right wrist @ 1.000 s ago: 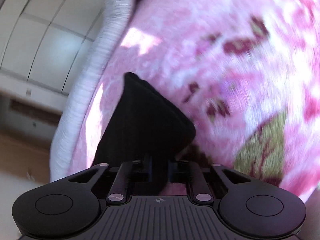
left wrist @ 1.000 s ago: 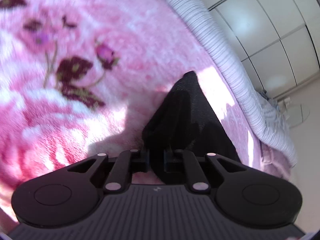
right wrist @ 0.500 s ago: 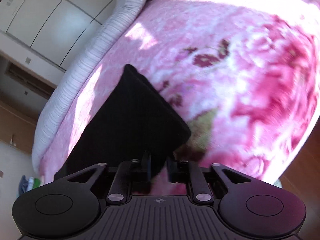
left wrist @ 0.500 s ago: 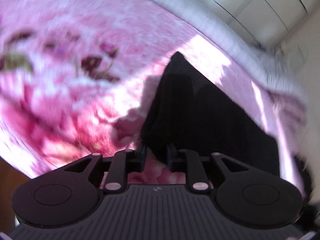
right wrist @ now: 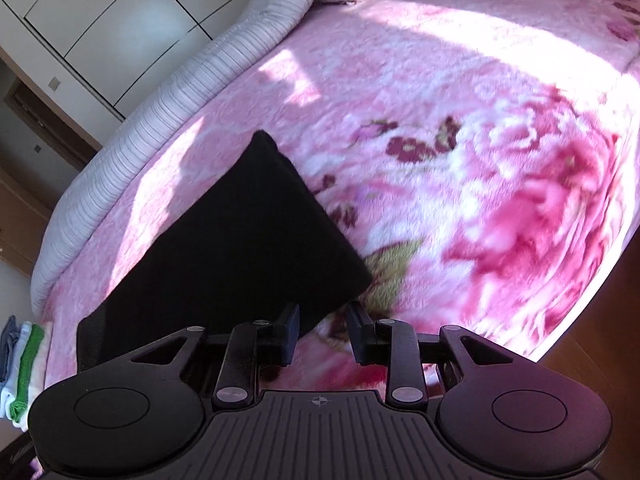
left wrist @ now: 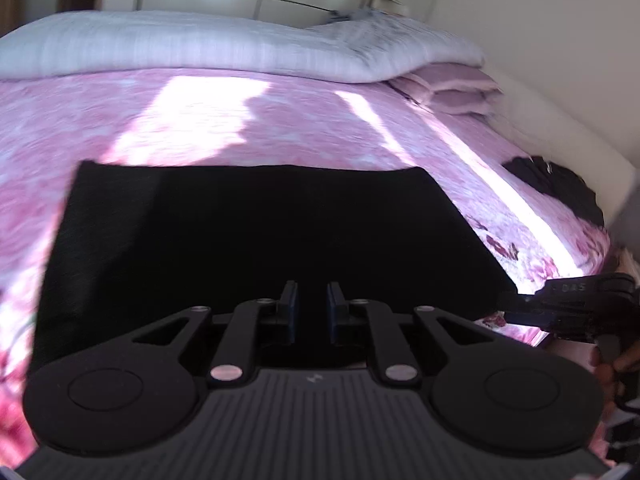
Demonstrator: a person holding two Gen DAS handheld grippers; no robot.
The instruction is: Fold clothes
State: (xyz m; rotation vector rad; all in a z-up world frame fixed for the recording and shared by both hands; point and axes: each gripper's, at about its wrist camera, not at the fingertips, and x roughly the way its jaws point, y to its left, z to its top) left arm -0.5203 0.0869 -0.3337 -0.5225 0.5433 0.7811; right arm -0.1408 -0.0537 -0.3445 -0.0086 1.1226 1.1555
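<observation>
Left tool [left wrist: 311, 306] hovers released over the black garment [left wrist: 256, 240], lying flat mid-frame on the pink bed [left wrist: 320, 128]; right tool [right wrist: 322, 330] likewise gapes beside its corner. Likely the fold is laid; half a second earlier both pinched the raised cloth.

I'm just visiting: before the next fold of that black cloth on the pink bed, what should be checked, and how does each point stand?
1. Left gripper let go of the black cloth: ok, jaws apart.
2. Right gripper let go: ok, jaws apart, cloth corner just ahead.
3. Cloth lies flat on the pink blanket: ok, edges look straight.
4. Layers inside lined up: cannot tell, too dark.
5. Other dark clothes kept away: ok, far corner.
</observation>
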